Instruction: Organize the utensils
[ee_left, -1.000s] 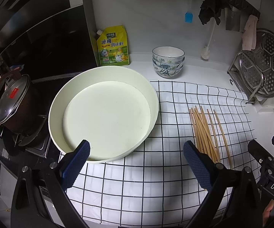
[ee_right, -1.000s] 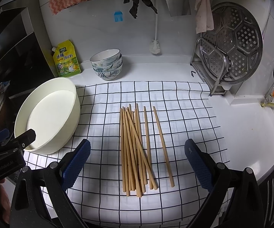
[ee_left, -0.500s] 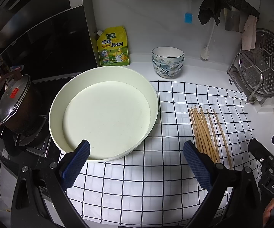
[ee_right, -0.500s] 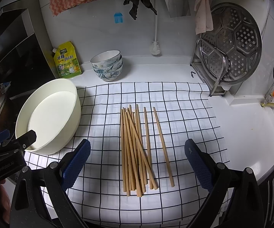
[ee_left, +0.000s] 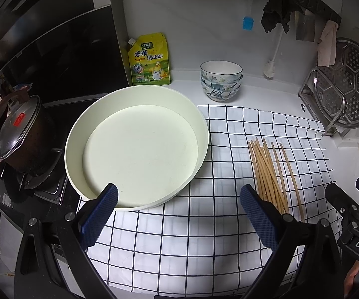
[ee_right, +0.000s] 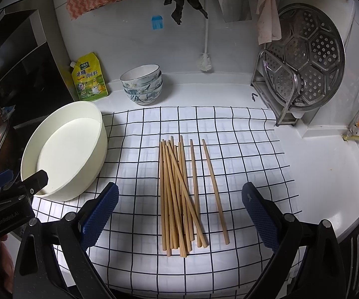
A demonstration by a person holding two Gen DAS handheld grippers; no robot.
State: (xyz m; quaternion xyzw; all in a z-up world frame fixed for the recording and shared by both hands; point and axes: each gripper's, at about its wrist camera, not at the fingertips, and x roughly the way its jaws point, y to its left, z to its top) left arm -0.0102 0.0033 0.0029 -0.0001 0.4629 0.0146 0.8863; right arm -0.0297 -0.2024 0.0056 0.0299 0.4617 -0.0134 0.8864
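Nothing has shifted — your left gripper (ee_left: 178, 211) and right gripper (ee_right: 179, 214) gape wide, empty, above loose wooden chopsticks (ee_right: 179, 194) on the white black-grid cloth (ee_right: 241, 154).

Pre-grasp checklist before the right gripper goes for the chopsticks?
1. Right gripper open and empty: ok, jaws spread wide.
2. Right gripper lined up with the chopsticks: ok, the bundle lies between the jaws.
3. Chopsticks easy to pinch as one: not ok, some cross and two lie apart on the right.
4. Round cream tray empty to receive them: ok.
5. Left gripper out of the way: ok, open by the tray, apart from the chopsticks.
6. Checked cloth flat: ok where visible.
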